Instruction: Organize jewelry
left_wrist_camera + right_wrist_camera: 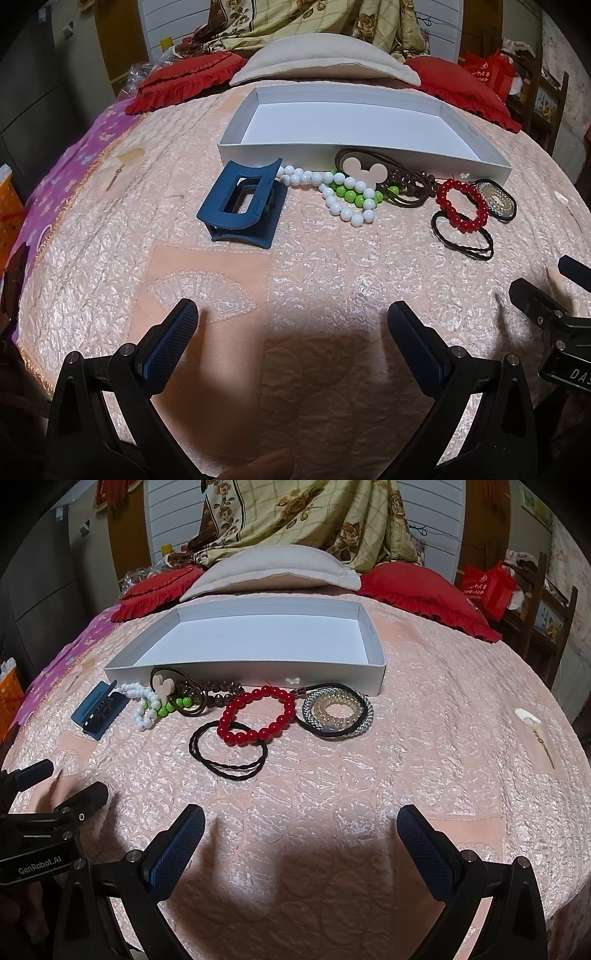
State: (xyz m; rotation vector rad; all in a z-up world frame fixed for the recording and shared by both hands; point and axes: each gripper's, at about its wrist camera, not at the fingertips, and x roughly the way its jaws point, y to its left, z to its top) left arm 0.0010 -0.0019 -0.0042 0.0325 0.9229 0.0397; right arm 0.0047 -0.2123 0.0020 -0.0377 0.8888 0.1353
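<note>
A shallow white box (491, 162) (243, 674) lies open on a pink quilted bedspread. In front of it lie a blue hair claw (240, 201) (96, 710), white beads (343, 201) (142, 709), green beads (351, 195) (173, 705), a mouse-shaped clip (364, 169) (162, 685), brown beads (221, 696), a red bead bracelet (461, 206) (255, 716), a thin black hair tie (461, 240) (227, 755) and a sparkly band around a coil tie (338, 710). My left gripper (291, 317) and right gripper (301, 823) stand open, well short of the items, holding nothing.
A beige pillow (273, 572) and red cushions (184, 81) (424, 590) lie behind the box, with a floral quilt (303, 520) piled beyond. A small pale hair pin (532, 723) rests to the right. A red bag (487, 587) sits on a wooden chair.
</note>
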